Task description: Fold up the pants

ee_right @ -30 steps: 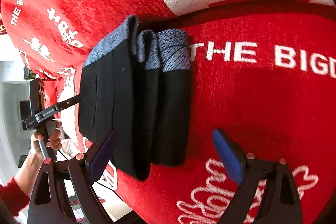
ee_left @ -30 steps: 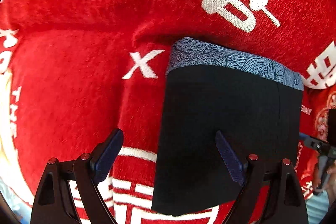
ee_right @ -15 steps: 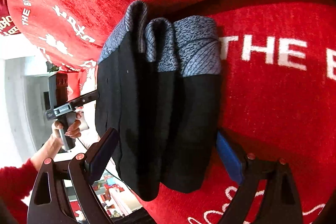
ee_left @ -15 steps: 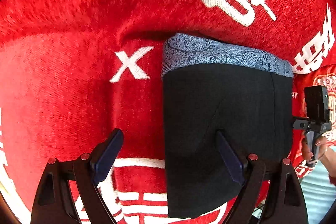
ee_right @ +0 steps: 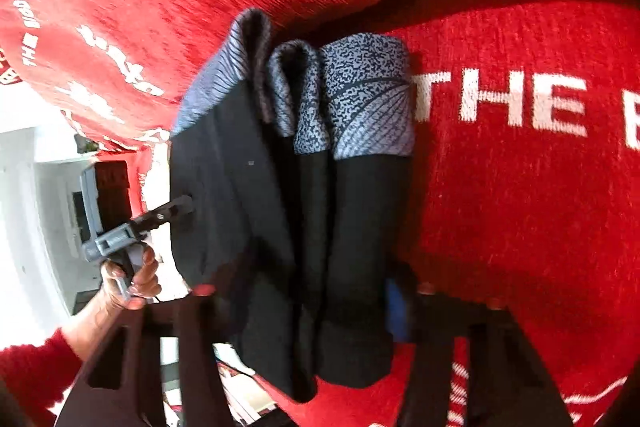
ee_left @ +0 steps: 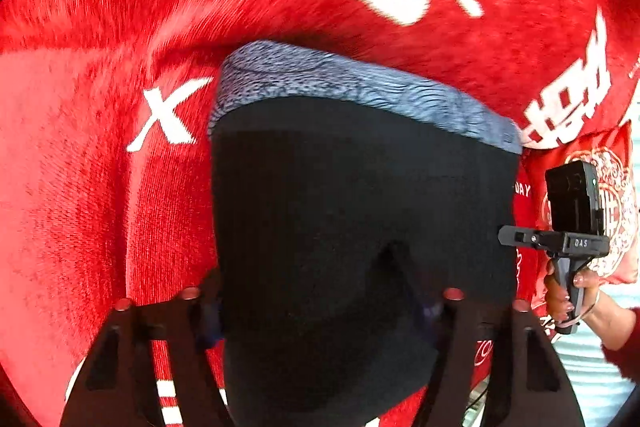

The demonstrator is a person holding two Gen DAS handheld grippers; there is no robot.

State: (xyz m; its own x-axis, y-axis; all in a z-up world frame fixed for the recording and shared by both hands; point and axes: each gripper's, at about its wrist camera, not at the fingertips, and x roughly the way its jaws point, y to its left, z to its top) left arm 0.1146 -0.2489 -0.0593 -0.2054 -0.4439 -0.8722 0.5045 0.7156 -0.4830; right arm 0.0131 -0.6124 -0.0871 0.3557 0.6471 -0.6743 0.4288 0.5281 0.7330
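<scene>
The folded black pants (ee_left: 360, 211), with a blue-grey patterned waistband (ee_right: 368, 103), lie on a red cover (ee_left: 100, 187) with white lettering. The left hand-held gripper (ee_left: 320, 311) has just been closing and now pinches the near edge of the pants. The right hand-held gripper (ee_right: 304, 291) has closed likewise, clamping the stacked folds between its jaws.

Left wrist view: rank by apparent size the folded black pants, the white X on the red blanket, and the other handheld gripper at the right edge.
1. folded black pants, by far the largest; nearest the lens, which inflates them.
2. right gripper with its handle and camera block.
3. white X.
The last two look close; the ranking is unsure.
</scene>
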